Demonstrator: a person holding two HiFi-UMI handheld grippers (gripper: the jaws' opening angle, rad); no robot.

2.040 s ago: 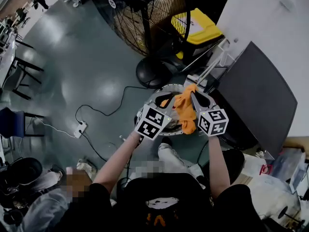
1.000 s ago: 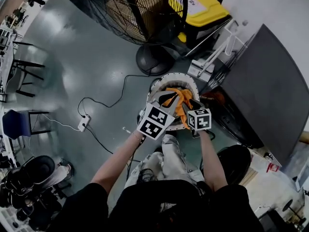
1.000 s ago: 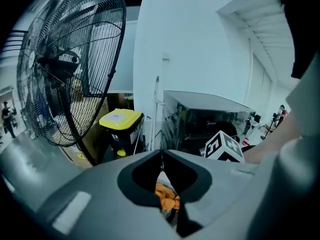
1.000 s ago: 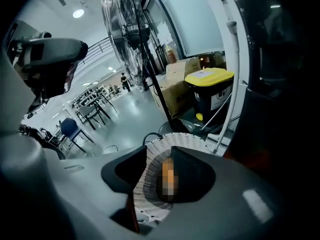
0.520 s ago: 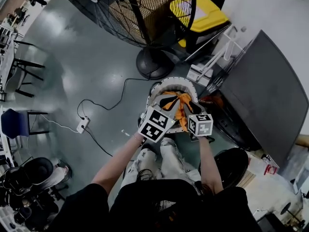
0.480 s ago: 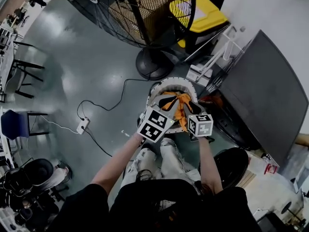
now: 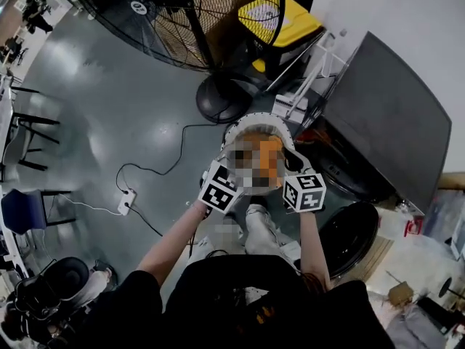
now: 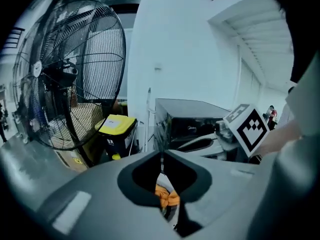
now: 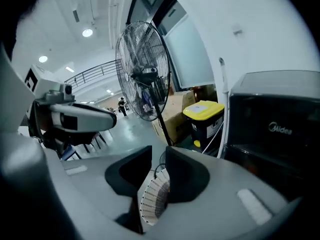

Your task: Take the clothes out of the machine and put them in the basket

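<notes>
You are working in a large indoor hall of the workshop or test-lab kind, not a home. The floor (image 7: pixel 94 100) is bare, grey and glossy. A tall pedestal fan (image 7: pixel 196 20) with a wire cage stands on it, near a yellow-lidded bin (image 7: pixel 283 20) and cardboard boxes (image 9: pixel 175 115). A power strip (image 7: pixel 125 199) with a loose cable lies in the open. The washing machine (image 7: pixel 385 115) stands free by a white wall (image 7: pixel 392 6). Chairs (image 7: pixel 18 208) line the left edge. The right gripper view shows a high ceiling with round lights (image 9: pixel 87 32) and an upper-level railing (image 9: pixel 95 71).
</notes>
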